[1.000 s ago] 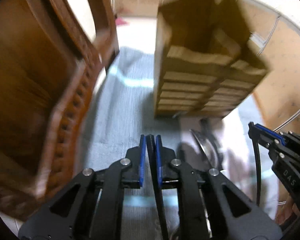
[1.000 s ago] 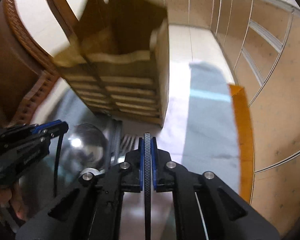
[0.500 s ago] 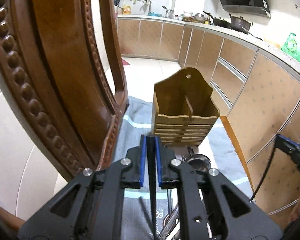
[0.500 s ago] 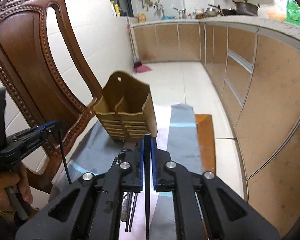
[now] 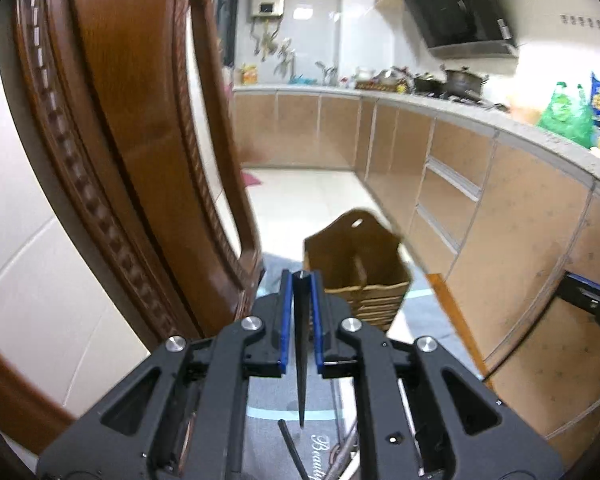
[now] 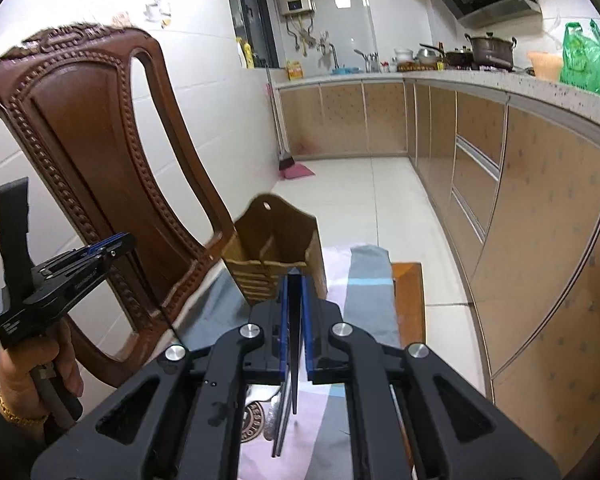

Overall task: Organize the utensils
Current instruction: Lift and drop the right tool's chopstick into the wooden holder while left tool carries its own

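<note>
A brown wooden utensil holder (image 5: 358,268) with two compartments stands on a grey and pink cloth (image 6: 364,280); it also shows in the right wrist view (image 6: 276,248). My left gripper (image 5: 302,280) is shut on a black chopstick (image 5: 301,360) that hangs point down. My right gripper (image 6: 295,280) is shut on another black chopstick (image 6: 294,352), also hanging down. Both are held high, short of the holder. More utensils (image 6: 278,420) lie on the cloth below, partly hidden by the gripper bodies. The left gripper also shows in the right wrist view (image 6: 112,242).
A carved wooden chair back (image 6: 92,152) rises on the left, close to the holder. Kitchen cabinets (image 6: 540,200) and a counter with pots run along the right. The table's wooden edge (image 6: 410,300) shows beyond the cloth.
Both grippers have risen and pulled back from the holder, each lifting a chopstick; the holder now looks smaller and lower in both views.
</note>
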The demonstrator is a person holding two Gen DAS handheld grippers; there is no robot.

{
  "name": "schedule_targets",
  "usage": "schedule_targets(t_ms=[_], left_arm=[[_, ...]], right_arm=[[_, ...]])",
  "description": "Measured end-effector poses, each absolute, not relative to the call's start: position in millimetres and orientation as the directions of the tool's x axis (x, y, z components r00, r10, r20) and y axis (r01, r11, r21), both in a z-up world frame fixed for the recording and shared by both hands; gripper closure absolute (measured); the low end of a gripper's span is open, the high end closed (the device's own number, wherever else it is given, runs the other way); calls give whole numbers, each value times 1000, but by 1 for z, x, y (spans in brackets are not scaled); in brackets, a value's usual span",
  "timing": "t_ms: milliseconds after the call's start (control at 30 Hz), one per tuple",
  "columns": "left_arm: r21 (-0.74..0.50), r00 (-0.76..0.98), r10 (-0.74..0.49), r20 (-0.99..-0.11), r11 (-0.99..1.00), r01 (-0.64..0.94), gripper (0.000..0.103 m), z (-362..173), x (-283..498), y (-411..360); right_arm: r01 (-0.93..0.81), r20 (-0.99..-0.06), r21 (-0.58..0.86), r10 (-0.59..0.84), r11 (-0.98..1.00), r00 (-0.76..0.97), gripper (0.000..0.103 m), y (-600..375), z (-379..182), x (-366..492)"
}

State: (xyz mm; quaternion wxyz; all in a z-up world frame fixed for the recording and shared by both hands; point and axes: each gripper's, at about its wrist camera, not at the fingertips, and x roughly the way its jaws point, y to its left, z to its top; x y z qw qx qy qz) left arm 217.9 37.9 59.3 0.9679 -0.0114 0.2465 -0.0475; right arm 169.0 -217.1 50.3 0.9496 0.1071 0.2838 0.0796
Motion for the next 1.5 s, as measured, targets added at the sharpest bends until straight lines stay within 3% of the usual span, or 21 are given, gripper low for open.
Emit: schedule_targets(t_ms=[400, 1167, 1500], left_arm=[[-11, 887, -191, -420, 979, 206, 94, 119, 149, 13], [-52, 878, -193, -437, 980, 190, 94, 115, 155, 24], [-91, 888, -191, -418, 982, 169, 94, 121, 156, 54]], right_arm=[[-151, -434, 214, 233, 965, 870, 96, -204, 106, 121], [-128, -455, 192, 204, 973, 867, 96, -197, 106, 131], [-101, -392, 165, 159, 981, 906, 96, -189, 154, 191]])
